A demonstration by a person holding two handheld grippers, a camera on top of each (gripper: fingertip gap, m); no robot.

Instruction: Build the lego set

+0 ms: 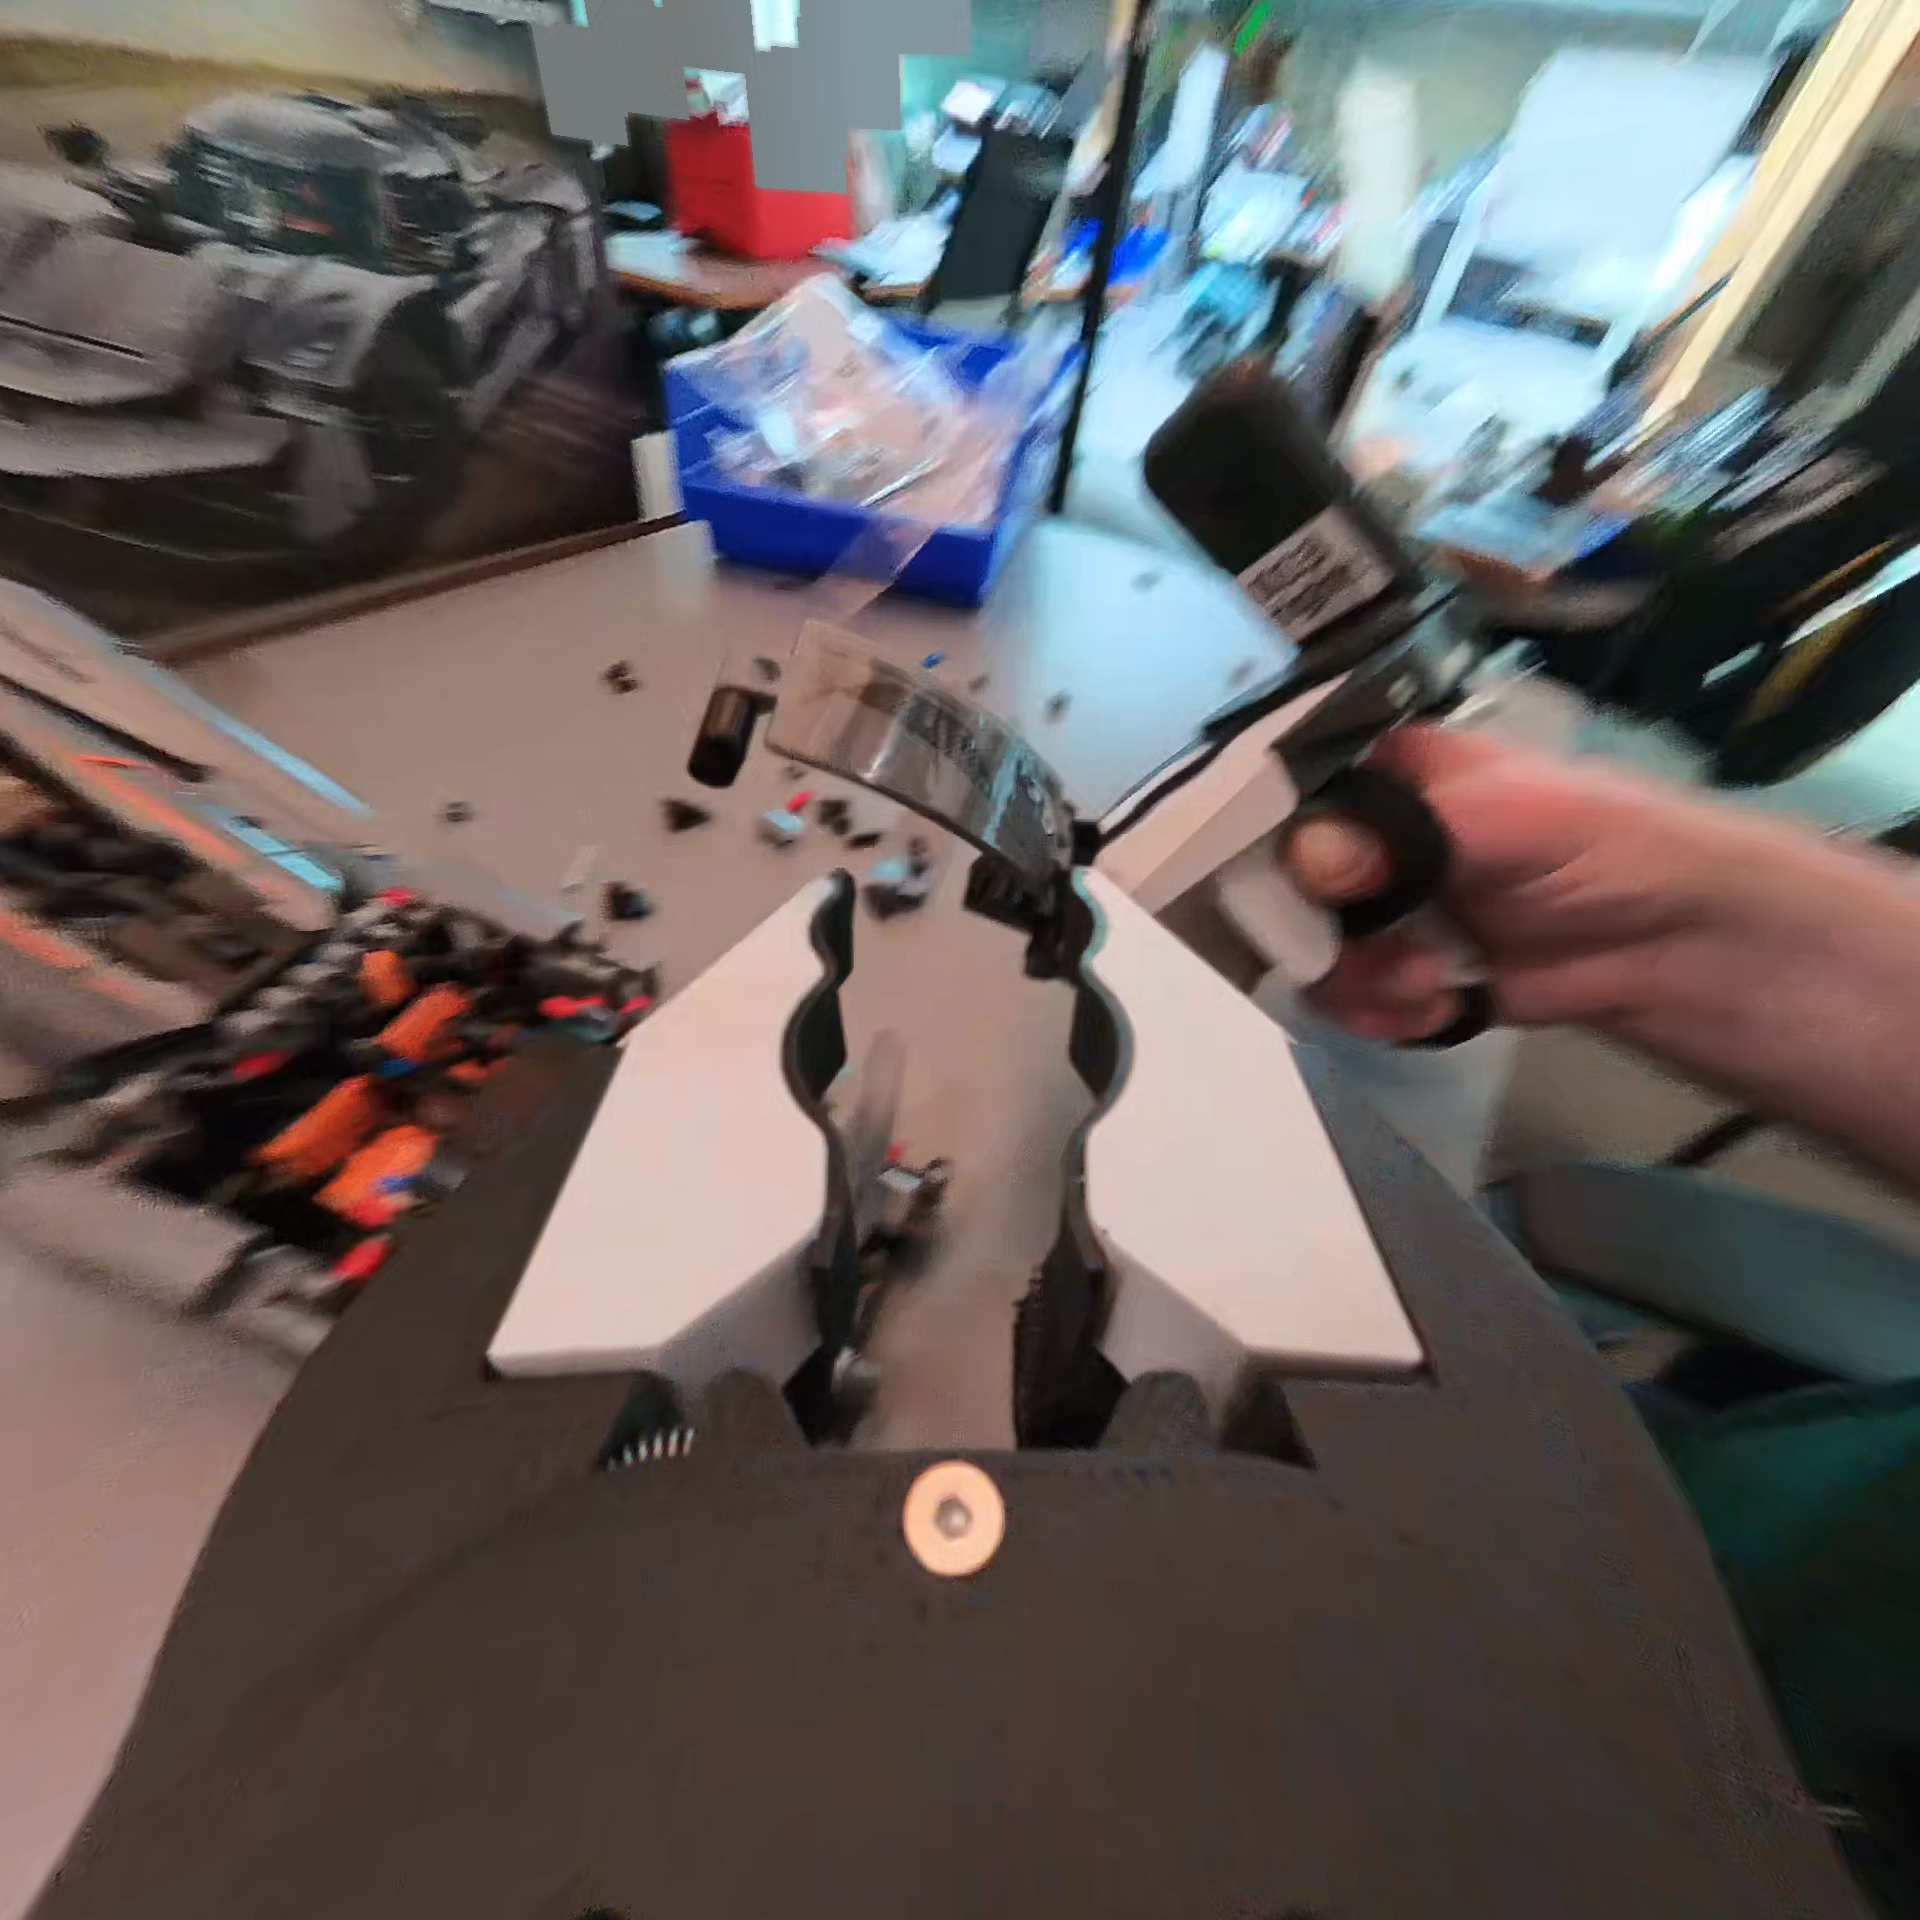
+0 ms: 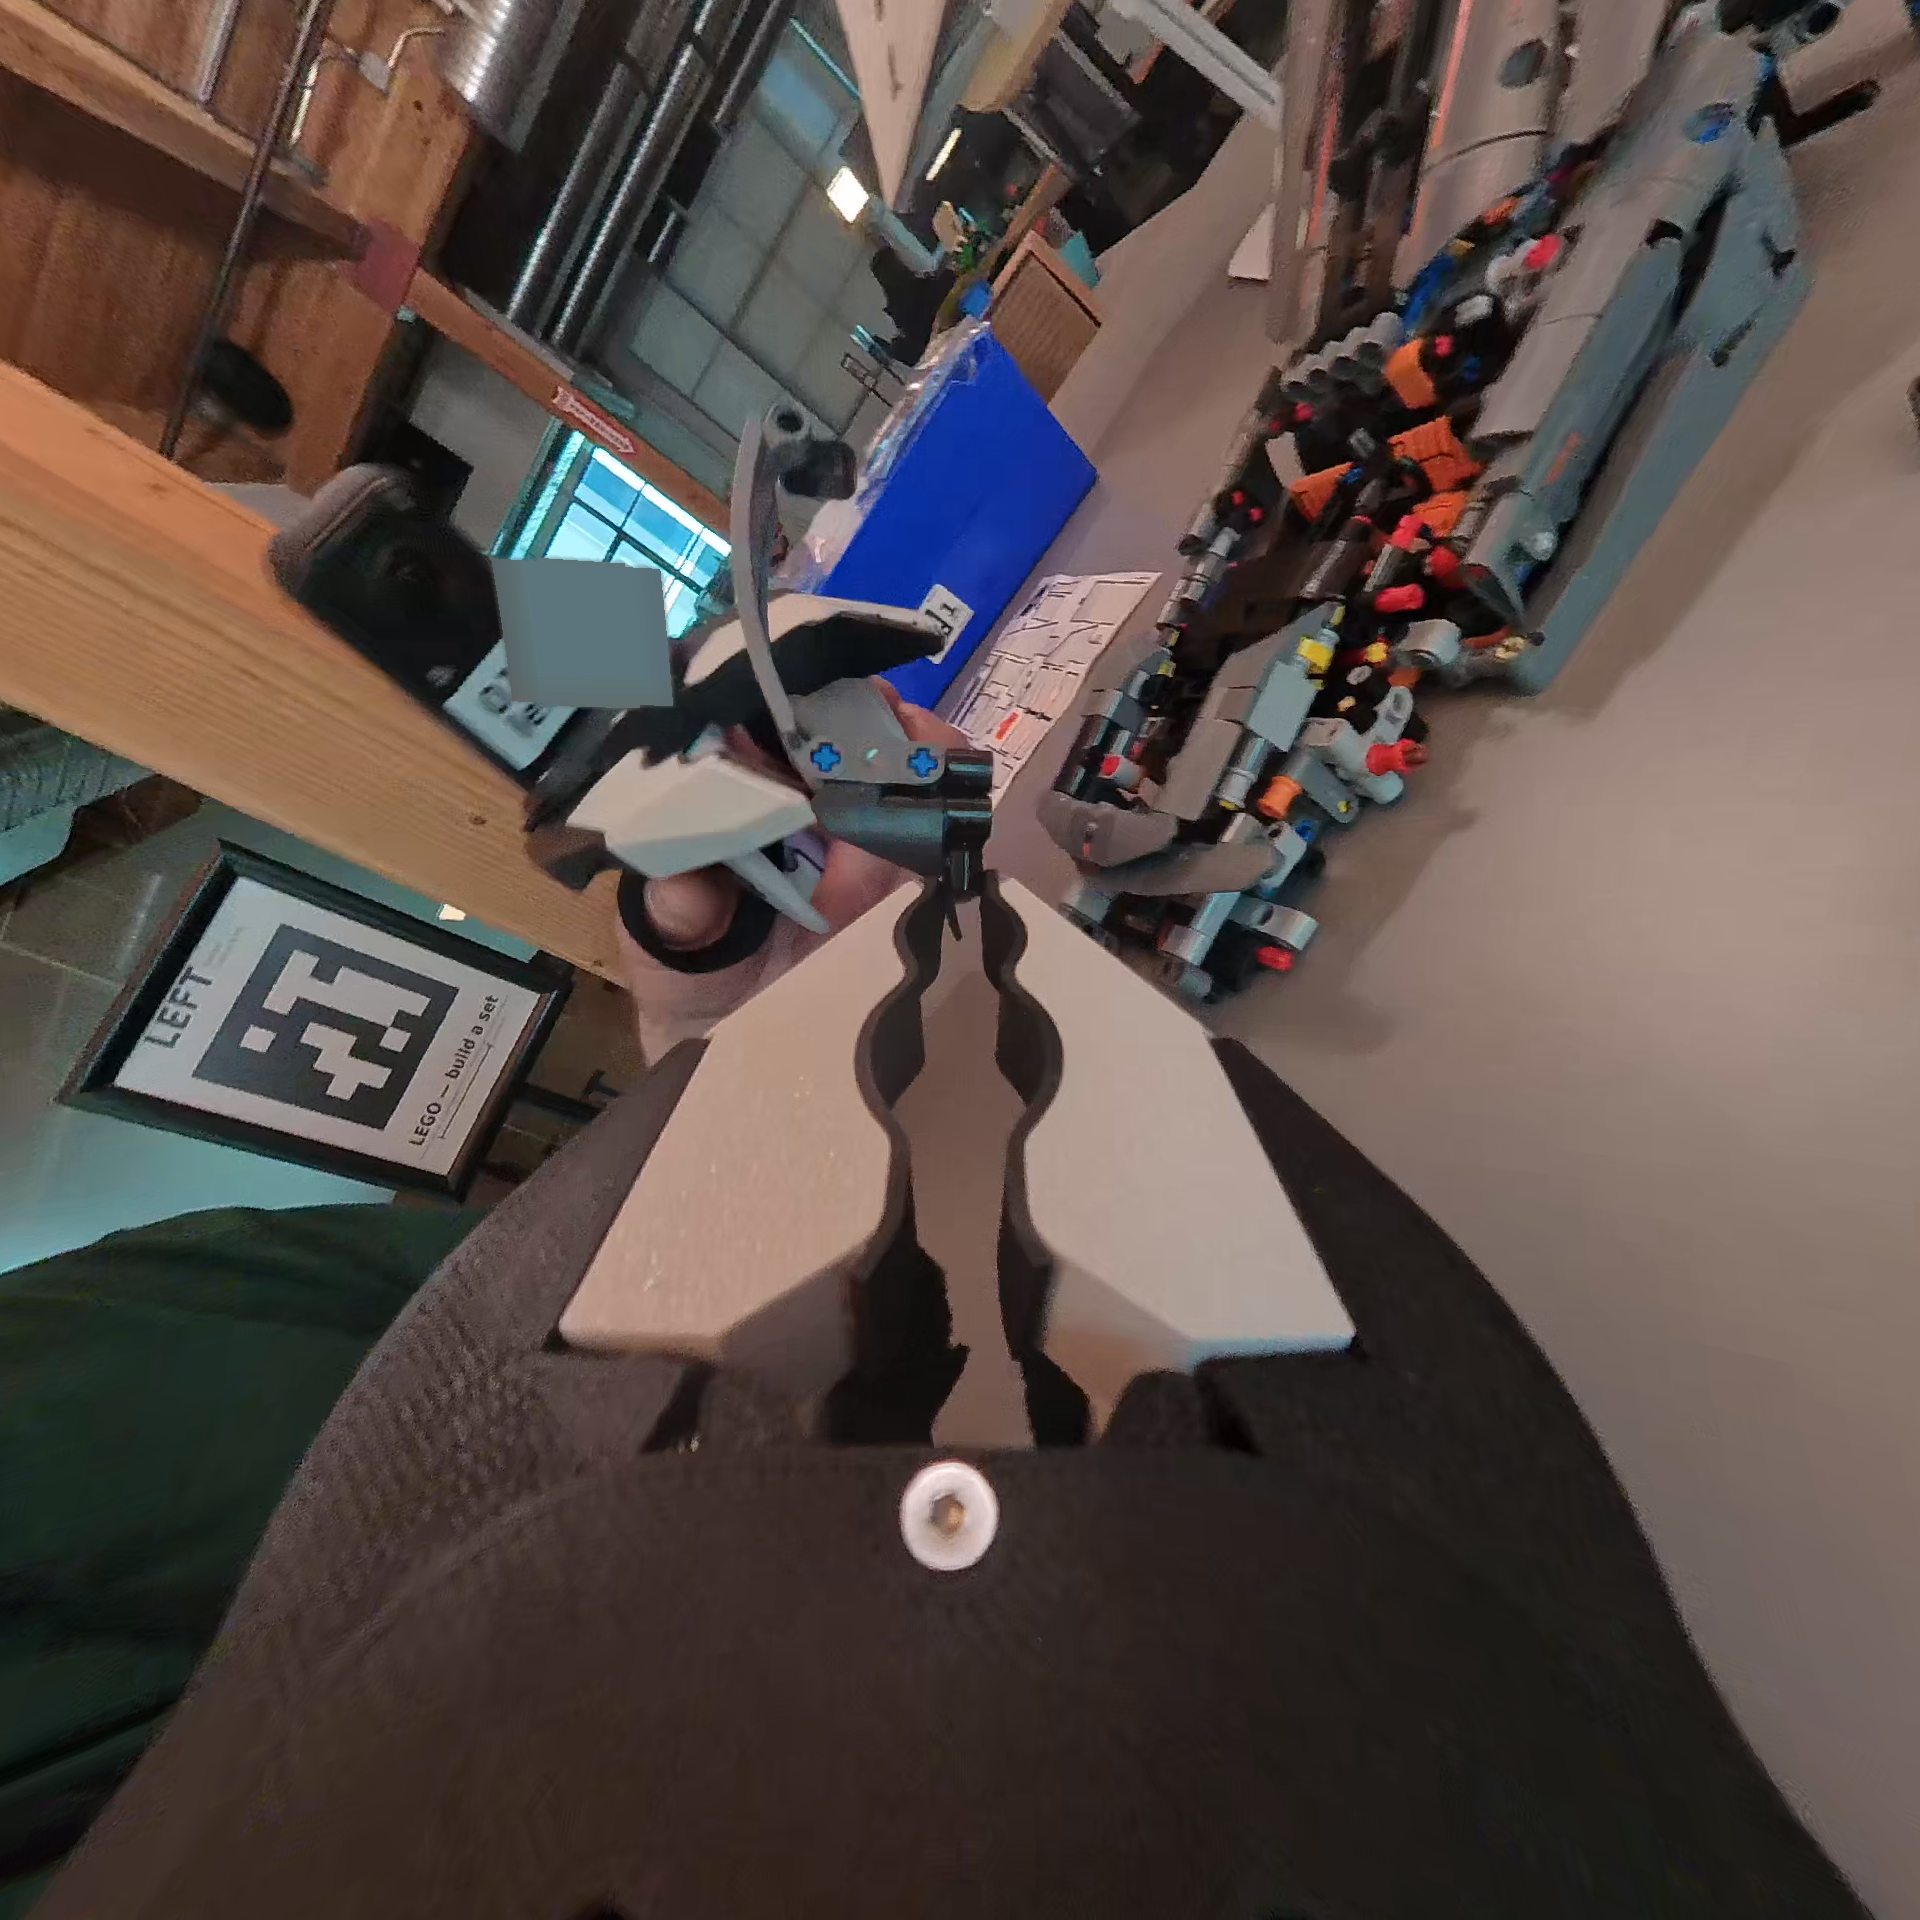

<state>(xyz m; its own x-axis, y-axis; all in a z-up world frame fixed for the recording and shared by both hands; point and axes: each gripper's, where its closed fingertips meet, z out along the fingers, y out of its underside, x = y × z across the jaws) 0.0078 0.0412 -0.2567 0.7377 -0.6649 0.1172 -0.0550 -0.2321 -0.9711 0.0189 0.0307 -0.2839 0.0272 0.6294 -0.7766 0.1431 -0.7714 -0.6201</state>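
Observation:
A curved grey lego panel (image 1: 914, 743) with a black connector (image 1: 1003, 894) at its lower end is held in the air above the grey table (image 1: 499, 675). My right gripper (image 2: 951, 894) is shut on a thin black tab under that connector (image 2: 914, 805); the panel (image 2: 758, 582) has two blue pins. My left gripper (image 1: 961, 894) is open, its jaws wide apart, with the connector by its right fingertip. In the right wrist view its white fingers (image 2: 707, 800) lie on either side of the panel. In the left wrist view a hand holds the right gripper (image 1: 1091, 842).
A partly built grey, black and orange lego model (image 1: 343, 1091) (image 2: 1351, 623) lies on the table. Loose small pieces (image 1: 790, 821) and a black cylinder (image 1: 722, 732) are scattered ahead. A blue bin (image 1: 862, 447) with plastic bags stands behind, a printed sheet (image 2: 1060, 644) beside it. Only a small space, under 4 cm, lies between the two pairs of fingers.

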